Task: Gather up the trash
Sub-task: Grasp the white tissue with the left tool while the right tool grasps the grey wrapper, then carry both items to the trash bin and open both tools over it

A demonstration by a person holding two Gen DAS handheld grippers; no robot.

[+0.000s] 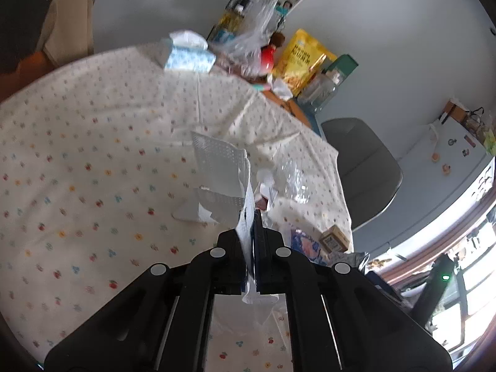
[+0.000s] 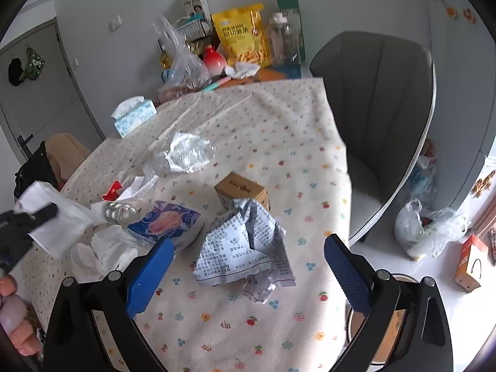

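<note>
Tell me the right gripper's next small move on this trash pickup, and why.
Probably ease the right gripper forward and down onto the crumpled printed wrapper, then close. Its jaws stand open with the wrapper lying between and just ahead of them on the tablecloth, loose and apart from the small brown box. The left gripper is already shut on a white paper bag.

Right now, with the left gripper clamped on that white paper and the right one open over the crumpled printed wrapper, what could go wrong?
1. The left gripper pinches only an edge of the white paper; the loose sheet could tear or slip out.
2. The right gripper is open around the crumpled printed wrapper; closing low may snag the tablecloth.
3. The small brown box touches the wrapper and may get dragged.
</note>
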